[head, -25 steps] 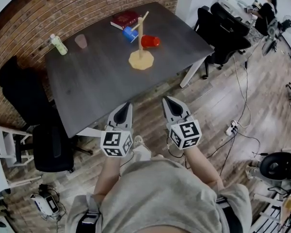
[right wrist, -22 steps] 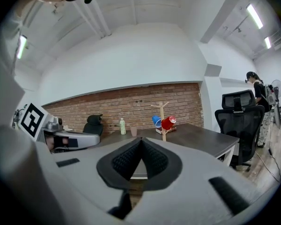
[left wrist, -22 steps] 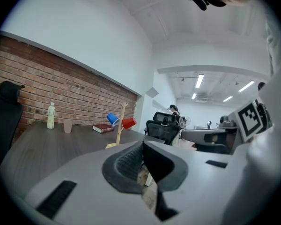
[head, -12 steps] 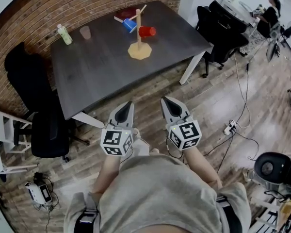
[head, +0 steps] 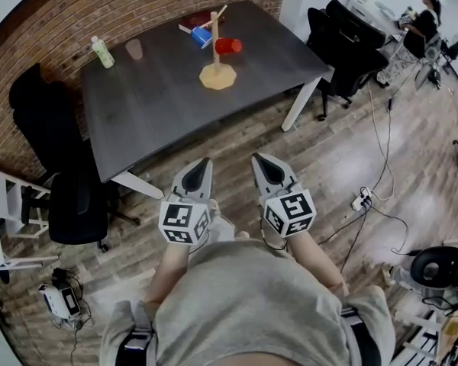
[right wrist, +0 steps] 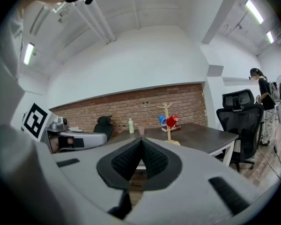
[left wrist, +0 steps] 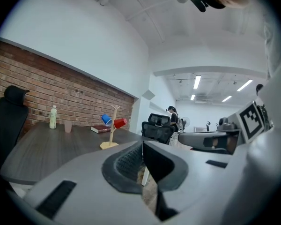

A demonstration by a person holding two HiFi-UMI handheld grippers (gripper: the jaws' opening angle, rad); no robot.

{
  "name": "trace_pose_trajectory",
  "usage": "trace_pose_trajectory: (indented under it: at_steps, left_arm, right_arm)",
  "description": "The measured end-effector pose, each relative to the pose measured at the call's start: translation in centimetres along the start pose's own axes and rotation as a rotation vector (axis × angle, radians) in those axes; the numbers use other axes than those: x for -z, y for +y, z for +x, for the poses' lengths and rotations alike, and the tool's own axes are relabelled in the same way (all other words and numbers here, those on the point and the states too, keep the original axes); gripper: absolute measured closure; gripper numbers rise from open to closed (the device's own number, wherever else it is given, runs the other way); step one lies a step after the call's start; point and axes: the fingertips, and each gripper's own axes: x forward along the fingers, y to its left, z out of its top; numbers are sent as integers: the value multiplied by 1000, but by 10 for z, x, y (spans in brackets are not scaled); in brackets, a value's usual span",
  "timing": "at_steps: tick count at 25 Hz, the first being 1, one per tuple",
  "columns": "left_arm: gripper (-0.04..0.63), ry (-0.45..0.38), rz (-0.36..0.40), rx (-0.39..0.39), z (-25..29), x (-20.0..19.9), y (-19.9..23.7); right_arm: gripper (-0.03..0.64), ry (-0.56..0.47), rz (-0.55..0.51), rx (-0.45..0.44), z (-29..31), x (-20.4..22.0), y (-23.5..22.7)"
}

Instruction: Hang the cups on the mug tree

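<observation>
A wooden mug tree (head: 216,61) stands on the dark table (head: 168,105), far from me. A blue cup (head: 201,36) and a red cup (head: 228,46) hang on its branches; both show small in the left gripper view, blue cup (left wrist: 106,119), red cup (left wrist: 120,123), and in the right gripper view, red cup (right wrist: 172,121). A pink cup (head: 134,49) stands on the table at the back left. My left gripper (head: 201,164) and right gripper (head: 258,160) are held side by side over the wooden floor, short of the table, both shut and holding nothing.
A bottle (head: 102,52) stands beside the pink cup and a red book (head: 192,24) lies behind the tree. Black chairs (head: 69,208) stand left of the table, more chairs (head: 351,40) to its right. Cables and a power strip (head: 364,200) lie on the floor. A person (head: 424,10) sits far right.
The table and mug tree now sit farther off and higher in the head view; both grippers have drawn back from the table over the floor, still shut.
</observation>
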Motion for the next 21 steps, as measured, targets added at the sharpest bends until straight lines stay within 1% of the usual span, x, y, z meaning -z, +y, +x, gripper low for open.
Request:
trace_pose_trajectory:
  at_steps: [13,21]
  left_arm:
    - [584,7,8,12,4,0,-9]
    - [584,10,14,8,7,1,-6]
  right_arm:
    - [618,-2,10,2,-5,-3,-7]
    - [618,-11,7,-3,-2,-5,-9]
